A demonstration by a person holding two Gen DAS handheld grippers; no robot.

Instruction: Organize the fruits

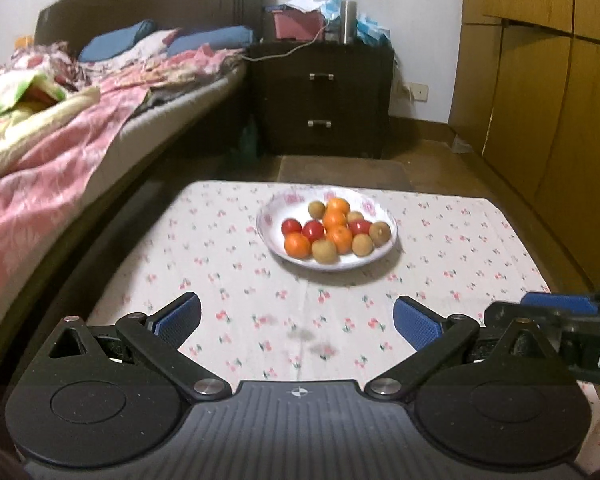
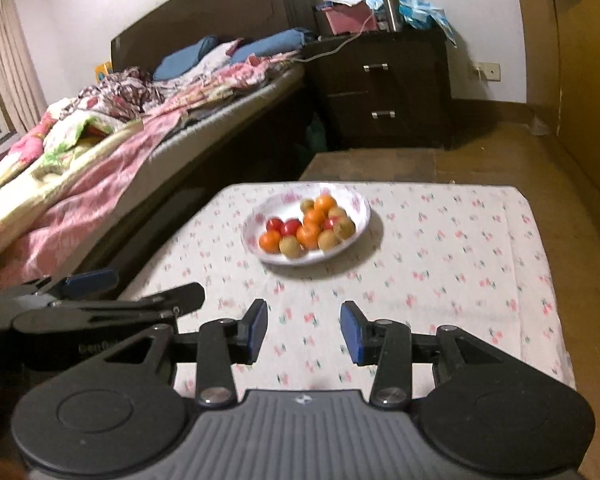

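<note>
A white plate (image 1: pixel 374 256) (image 2: pixel 358 204) stands on a small table with a flowered cloth (image 1: pixel 204 248) (image 2: pixel 440 248). On it lie oranges (image 1: pixel 297 245) (image 2: pixel 269 241), red tomatoes (image 1: pixel 313 230) (image 2: pixel 290 227) and brown kiwis (image 1: pixel 324 251) (image 2: pixel 290 247), all mixed. My left gripper (image 1: pixel 298 320) hovers over the near part of the cloth, jaws spread wide, nothing between them. My right gripper (image 2: pixel 304 330) is beside it, jaws partly apart, also empty. Each gripper shows at the edge of the other's view, the right gripper (image 1: pixel 560 304) and the left gripper (image 2: pixel 88 280).
A bed (image 1: pixel 60 128) (image 2: pixel 100 152) with pink bedding runs along the left. A dark nightstand (image 1: pixel 324 96) (image 2: pixel 384 88) with clutter on top stands behind the table. Wooden cupboards (image 1: pixel 540 100) line the right side. Bare floor lies beyond the table.
</note>
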